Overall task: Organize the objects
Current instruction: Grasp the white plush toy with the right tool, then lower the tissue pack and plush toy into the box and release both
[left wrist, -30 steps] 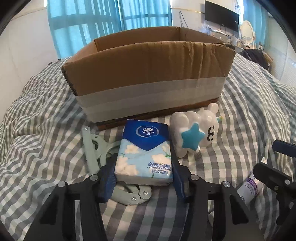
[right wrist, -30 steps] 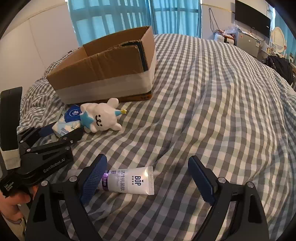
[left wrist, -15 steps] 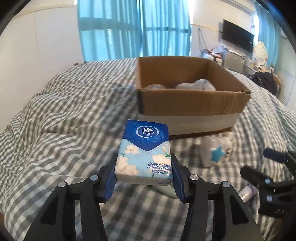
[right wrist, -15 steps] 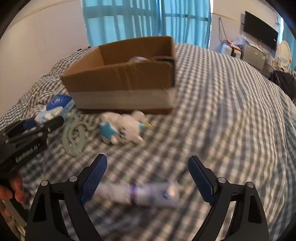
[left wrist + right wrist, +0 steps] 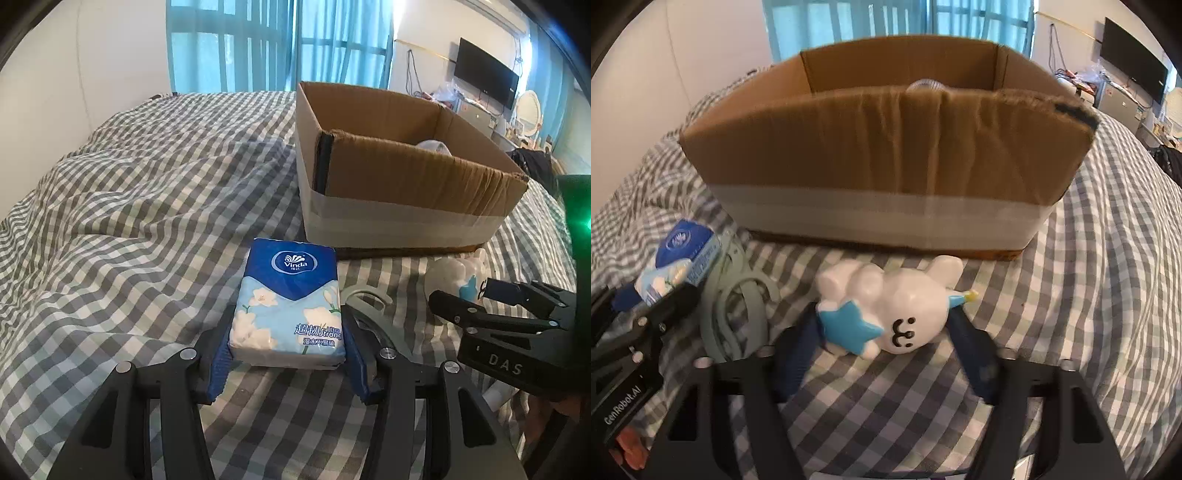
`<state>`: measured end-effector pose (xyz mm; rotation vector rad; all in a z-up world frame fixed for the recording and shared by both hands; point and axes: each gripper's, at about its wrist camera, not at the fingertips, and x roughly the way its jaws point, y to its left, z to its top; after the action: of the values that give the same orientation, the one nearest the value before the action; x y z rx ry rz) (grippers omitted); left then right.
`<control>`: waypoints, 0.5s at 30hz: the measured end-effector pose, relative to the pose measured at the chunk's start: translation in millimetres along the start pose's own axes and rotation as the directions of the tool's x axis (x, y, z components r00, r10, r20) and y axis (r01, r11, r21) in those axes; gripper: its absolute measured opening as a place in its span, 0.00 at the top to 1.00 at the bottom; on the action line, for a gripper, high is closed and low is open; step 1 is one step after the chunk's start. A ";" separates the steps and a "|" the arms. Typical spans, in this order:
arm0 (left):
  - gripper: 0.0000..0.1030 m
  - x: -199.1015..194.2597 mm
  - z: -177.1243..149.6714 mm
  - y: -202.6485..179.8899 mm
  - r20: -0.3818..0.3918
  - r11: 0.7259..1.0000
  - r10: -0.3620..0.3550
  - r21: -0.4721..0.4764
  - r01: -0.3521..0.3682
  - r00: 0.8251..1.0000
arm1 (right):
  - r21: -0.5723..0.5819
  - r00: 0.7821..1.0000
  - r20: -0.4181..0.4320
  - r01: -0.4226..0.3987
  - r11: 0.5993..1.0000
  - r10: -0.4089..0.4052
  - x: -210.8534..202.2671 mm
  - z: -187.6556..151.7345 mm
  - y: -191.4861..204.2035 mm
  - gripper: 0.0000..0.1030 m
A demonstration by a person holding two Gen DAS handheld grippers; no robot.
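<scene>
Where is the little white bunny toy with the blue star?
The bunny toy lies on the checked bedspread just in front of the cardboard box, between the right gripper's fingers, with pale green hangers to its left.

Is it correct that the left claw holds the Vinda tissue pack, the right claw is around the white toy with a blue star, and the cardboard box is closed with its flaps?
One detail is wrong: the cardboard box is open at the top, as the left wrist view shows. The rest stands: the left claw holds the Vinda tissue pack, and the right claw is around the white toy.
</scene>
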<state>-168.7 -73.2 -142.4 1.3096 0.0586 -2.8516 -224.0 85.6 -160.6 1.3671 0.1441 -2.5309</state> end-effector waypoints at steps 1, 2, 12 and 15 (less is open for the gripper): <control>0.48 -0.6 -0.7 -1.1 -0.001 1.000 0.001 0.002 -0.001 1.000 | -0.003 1.000 0.001 -0.001 1.000 0.001 -0.6 -1.0 0.2 0.37; 0.48 -2.6 -1.7 -2.2 -0.001 1.000 0.002 0.003 -0.002 1.000 | -0.001 1.000 0.005 -0.003 1.000 0.003 -2.9 -1.9 -0.4 0.37; 0.48 -39.7 -15.1 -19.8 -0.005 0.999 -0.029 -0.015 0.029 1.000 | -0.018 0.997 0.070 -0.013 1.000 0.014 -64.3 -19.8 -4.0 0.39; 0.48 -59.9 -14.9 -29.3 0.018 0.999 -0.033 -0.003 0.033 0.999 | -0.016 0.995 0.104 -0.013 1.000 0.015 -89.6 -22.8 -12.1 0.39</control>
<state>-118.9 -44.2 -105.7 1.2952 0.0853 -2.8892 -162.0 118.1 -99.0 1.2236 0.1331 -2.5768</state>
